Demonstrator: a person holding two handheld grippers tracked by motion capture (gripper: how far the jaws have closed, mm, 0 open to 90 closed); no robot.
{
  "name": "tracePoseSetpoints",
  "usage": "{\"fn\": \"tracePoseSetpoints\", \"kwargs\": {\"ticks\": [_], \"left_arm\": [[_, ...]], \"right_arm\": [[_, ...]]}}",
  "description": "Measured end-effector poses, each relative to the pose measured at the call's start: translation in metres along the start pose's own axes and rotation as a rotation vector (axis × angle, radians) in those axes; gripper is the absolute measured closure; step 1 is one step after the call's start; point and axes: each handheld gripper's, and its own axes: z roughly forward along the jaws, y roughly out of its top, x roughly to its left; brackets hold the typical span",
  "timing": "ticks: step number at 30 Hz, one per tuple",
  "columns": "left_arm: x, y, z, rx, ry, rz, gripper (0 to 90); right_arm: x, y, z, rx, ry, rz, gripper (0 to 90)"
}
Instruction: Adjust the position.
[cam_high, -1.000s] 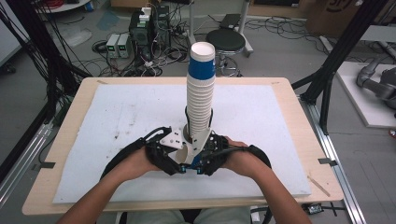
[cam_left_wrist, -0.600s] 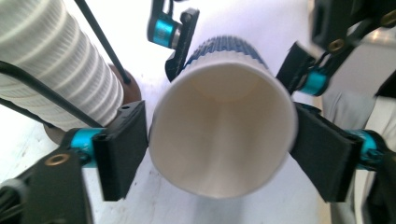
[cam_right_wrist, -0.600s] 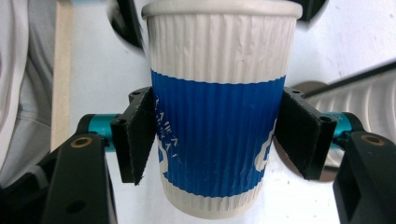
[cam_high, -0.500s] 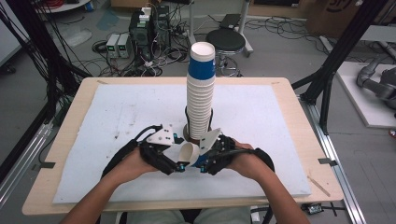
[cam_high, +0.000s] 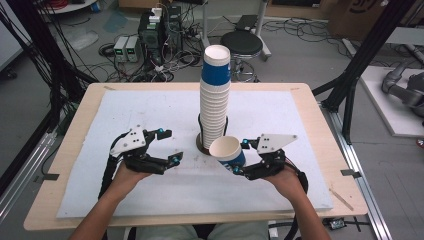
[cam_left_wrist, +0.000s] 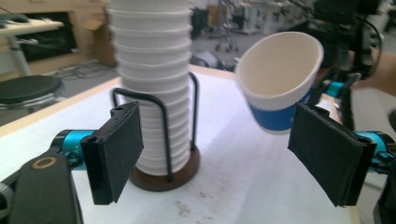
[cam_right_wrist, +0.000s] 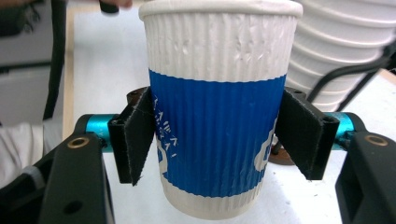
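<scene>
Left tool (cam_high: 169, 146) spread wide, empty, hovering over white-padded tabletop (cam_high: 125, 115) left of tall white ribbed paper cup stack (cam_high: 215, 102) in black wire holder. Right tool (cam_high: 239, 157) pinching blue-and-white ribbed paper cup (cam_high: 228, 151) by blue band, tilted, just beside stack base.

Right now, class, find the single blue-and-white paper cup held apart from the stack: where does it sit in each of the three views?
High view: the single cup sits just right of centre, tilted, in the right tongs.
Left gripper view: upper right, tilted, beyond the open left tongs.
Right gripper view: centre, clamped between the jaws.
Shared landmark: the cup stack in its wire holder.
</scene>
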Motion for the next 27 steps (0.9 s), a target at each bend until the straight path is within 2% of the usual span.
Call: {"fn": "tracePoseSetpoints", "kwargs": {"ticks": [7, 14, 18, 22, 27], "left_arm": [[0.012, -0.011, -0.012, -0.064, 0.070, -0.031, 18.2], [0.021, -0.022, -0.021, -0.111, 0.142, -0.032, 18.2], [0.023, -0.027, -0.025, -0.119, 0.168, -0.026, 18.2], [0.020, -0.033, -0.027, -0.095, 0.182, -0.016, 18.2], [0.022, -0.034, -0.030, -0.099, 0.184, -0.034, 18.2]], "right_arm": [[-0.005, -0.012, -0.016, -0.119, -0.054, 0.056, 32.0], [-0.010, -0.023, -0.031, -0.209, -0.129, 0.105, 32.0], [-0.013, -0.027, -0.039, -0.226, -0.151, 0.119, 32.0], [-0.013, -0.031, -0.046, -0.226, -0.176, 0.120, 31.9], [-0.018, -0.035, -0.055, -0.237, -0.215, 0.134, 31.9]]}}
